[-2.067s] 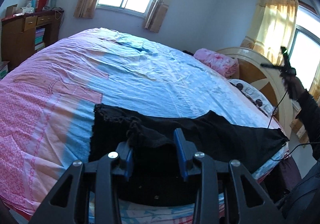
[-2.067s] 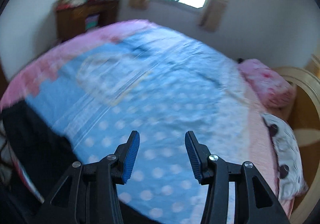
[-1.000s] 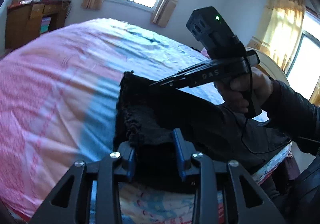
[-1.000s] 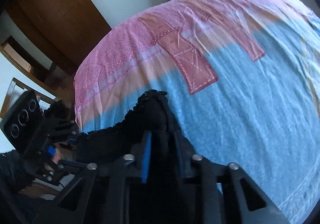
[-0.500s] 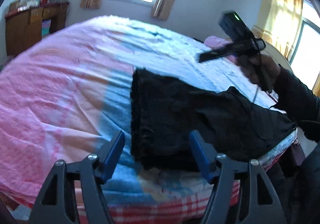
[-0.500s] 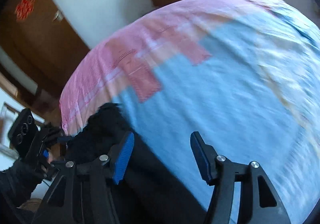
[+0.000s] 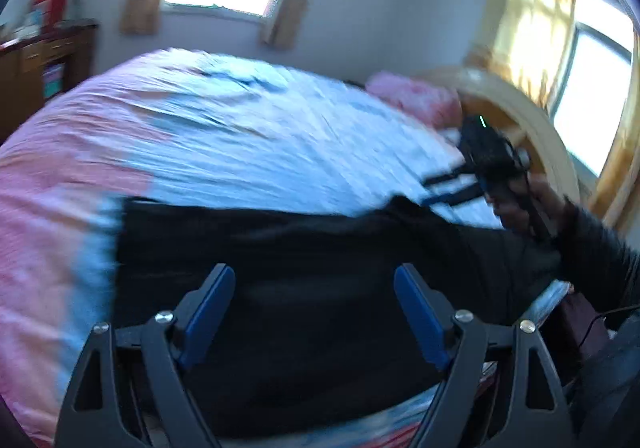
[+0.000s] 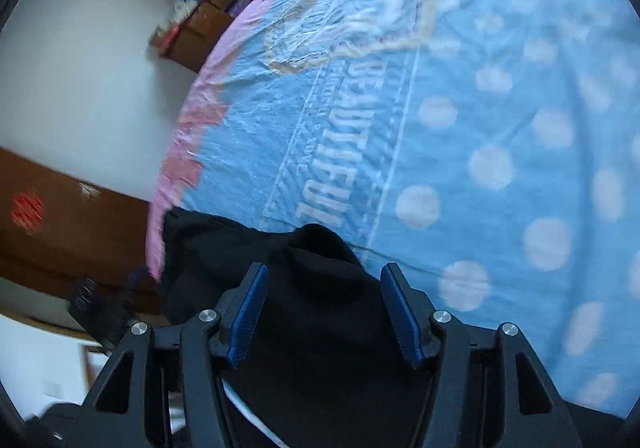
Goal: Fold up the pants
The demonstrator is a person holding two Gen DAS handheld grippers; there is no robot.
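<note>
The black pants (image 7: 320, 244) lie flat along the near edge of the bed. In the left wrist view my left gripper (image 7: 314, 300) is open and empty, its blue pads just above the pants' middle. My right gripper (image 7: 444, 188) shows there at the pants' right end, held by a hand. In the right wrist view the right gripper (image 8: 324, 308) is open over a raised hump of the pants (image 8: 320, 268), with nothing held.
The bed (image 7: 240, 136) has a blue and pink cover (image 8: 480, 128) with white dots. A pink pillow (image 7: 416, 96) and wooden headboard (image 7: 532, 136) are at the right. A wooden cabinet (image 7: 36, 64) stands far left. A brown door (image 8: 60, 224) is beyond the bed.
Both grippers held the pants' hem a second ago, then let go and opened. The left has pulled back over the middle; the right has swung to the pants' right end.
</note>
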